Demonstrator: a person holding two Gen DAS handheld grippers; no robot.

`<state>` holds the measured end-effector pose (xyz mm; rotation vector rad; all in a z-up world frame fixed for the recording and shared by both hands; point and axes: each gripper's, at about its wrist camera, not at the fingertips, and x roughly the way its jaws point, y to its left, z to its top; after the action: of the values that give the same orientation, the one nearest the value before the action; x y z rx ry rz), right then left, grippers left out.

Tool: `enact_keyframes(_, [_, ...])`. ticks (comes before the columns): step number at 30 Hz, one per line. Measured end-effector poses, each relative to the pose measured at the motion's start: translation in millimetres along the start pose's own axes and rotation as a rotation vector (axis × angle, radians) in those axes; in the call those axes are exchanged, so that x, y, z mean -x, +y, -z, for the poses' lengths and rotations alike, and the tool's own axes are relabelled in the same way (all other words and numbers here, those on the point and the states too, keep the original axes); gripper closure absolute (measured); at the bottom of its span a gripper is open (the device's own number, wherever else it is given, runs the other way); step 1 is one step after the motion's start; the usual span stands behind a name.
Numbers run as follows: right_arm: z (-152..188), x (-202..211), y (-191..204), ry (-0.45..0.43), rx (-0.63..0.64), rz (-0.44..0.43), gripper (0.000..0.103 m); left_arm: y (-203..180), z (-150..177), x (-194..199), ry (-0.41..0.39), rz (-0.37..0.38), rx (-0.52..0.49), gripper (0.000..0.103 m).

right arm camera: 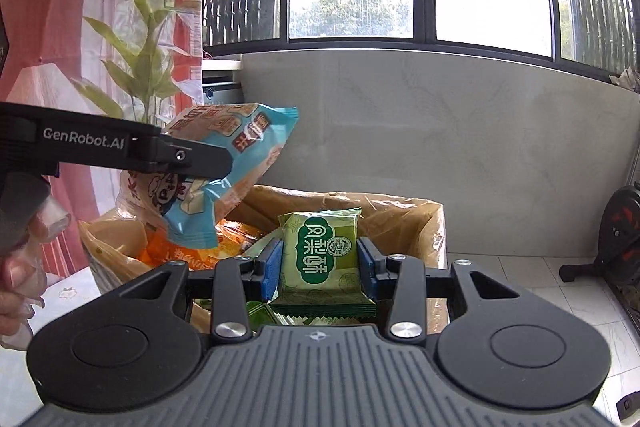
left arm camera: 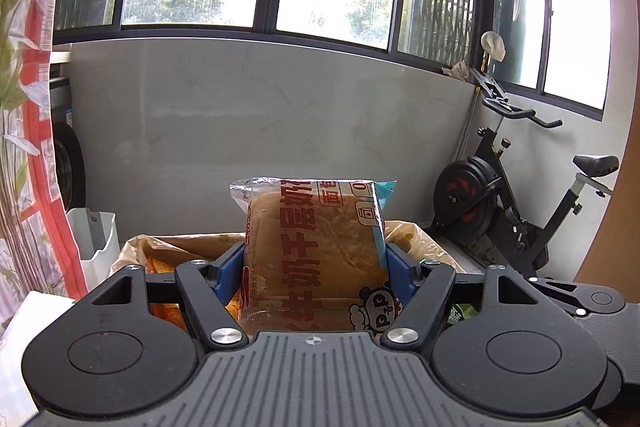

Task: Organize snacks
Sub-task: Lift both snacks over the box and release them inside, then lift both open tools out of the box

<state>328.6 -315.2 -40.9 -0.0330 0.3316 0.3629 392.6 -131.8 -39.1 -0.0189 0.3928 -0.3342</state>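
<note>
My left gripper [left arm camera: 316, 269] is shut on a bread packet [left arm camera: 316, 251], a clear and light-blue wrapper with red print, held upright above the box. It also shows in the right wrist view [right arm camera: 232, 171], gripped by the left gripper's black arm [right arm camera: 120, 147] at the left. My right gripper [right arm camera: 319, 267] is shut on a green pastry packet [right arm camera: 320, 255] and holds it upright over the cardboard box [right arm camera: 434, 227]. The box is lined with a yellowish plastic bag and holds orange snack packets [right arm camera: 176, 251] and green packets [right arm camera: 264, 315].
A white bin [left arm camera: 98, 247] stands left of the box. An exercise bike [left arm camera: 520, 203] stands to the right on the tiled floor. A red floral curtain [left arm camera: 36, 147] hangs at the left. A grey wall under windows lies behind.
</note>
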Motion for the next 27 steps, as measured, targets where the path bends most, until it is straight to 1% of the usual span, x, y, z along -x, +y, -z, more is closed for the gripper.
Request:
enact_keyframes(4, [8,-13,-3,0.043,0.000,0.036,0.061,-5,3,-30,0.017,0.040,0.003,0.028])
enact_keyframes(7, [13,-16,-8,0.065,-0.019,0.046,0.059,-8,3,-41,0.036,0.039,-0.003,0.028])
enact_keyframes(9, [14,-15,-10,0.063,-0.031,0.048,0.058,-7,3,-36,0.021,0.043,-0.008,0.027])
enact_keyframes(12, [16,-9,-14,0.054,-0.050,0.044,0.056,-2,3,-28,0.020,0.052,-0.006,0.027])
enact_keyframes(17, [17,9,-12,0.012,-0.083,0.041,0.056,7,8,-8,0.018,0.053,-0.016,0.027])
enact_keyframes(24, [29,45,-1,-0.058,-0.101,0.032,0.056,38,20,34,0.008,0.016,0.005,0.027])
enact_keyframes(27, [37,60,7,-0.091,-0.088,0.034,0.056,51,29,56,0.001,-0.010,-0.011,0.027])
